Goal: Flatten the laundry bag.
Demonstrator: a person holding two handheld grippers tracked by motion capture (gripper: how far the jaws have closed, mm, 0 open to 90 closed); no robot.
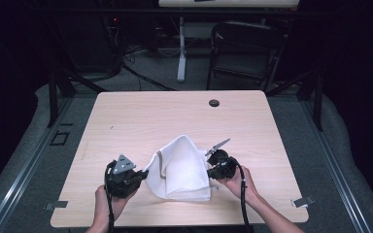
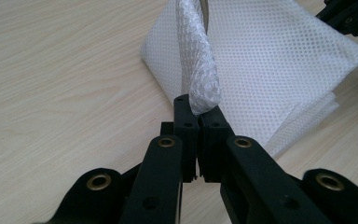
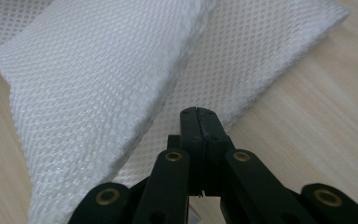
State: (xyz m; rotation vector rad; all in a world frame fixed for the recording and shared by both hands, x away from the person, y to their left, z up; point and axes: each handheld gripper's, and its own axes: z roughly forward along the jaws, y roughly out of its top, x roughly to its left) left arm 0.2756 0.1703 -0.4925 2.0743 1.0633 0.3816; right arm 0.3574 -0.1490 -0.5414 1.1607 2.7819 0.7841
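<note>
A white mesh cloth (image 1: 182, 167) lies folded on the light wooden table (image 1: 175, 111), toward the front. My left gripper (image 1: 143, 174) is at the cloth's left edge. In the left gripper view it (image 2: 198, 109) is shut on a raised corner of the cloth (image 2: 270, 60), which stands up from between the tips. At the cloth's right edge is my right gripper (image 1: 210, 170). In the right gripper view it (image 3: 198, 112) has its jaws pressed together just over the cloth (image 3: 98, 84); I see no fabric between them. A folded upper layer rises to the left of them.
A black round grommet (image 1: 214, 102) sits near the table's far edge. Beyond the table stand a black folding chair (image 1: 245, 48) and a white desk leg (image 1: 181, 48). Metal clips (image 1: 303, 201) are at the front corners. The right gripper (image 2: 349, 16) shows at the top right of the left gripper view.
</note>
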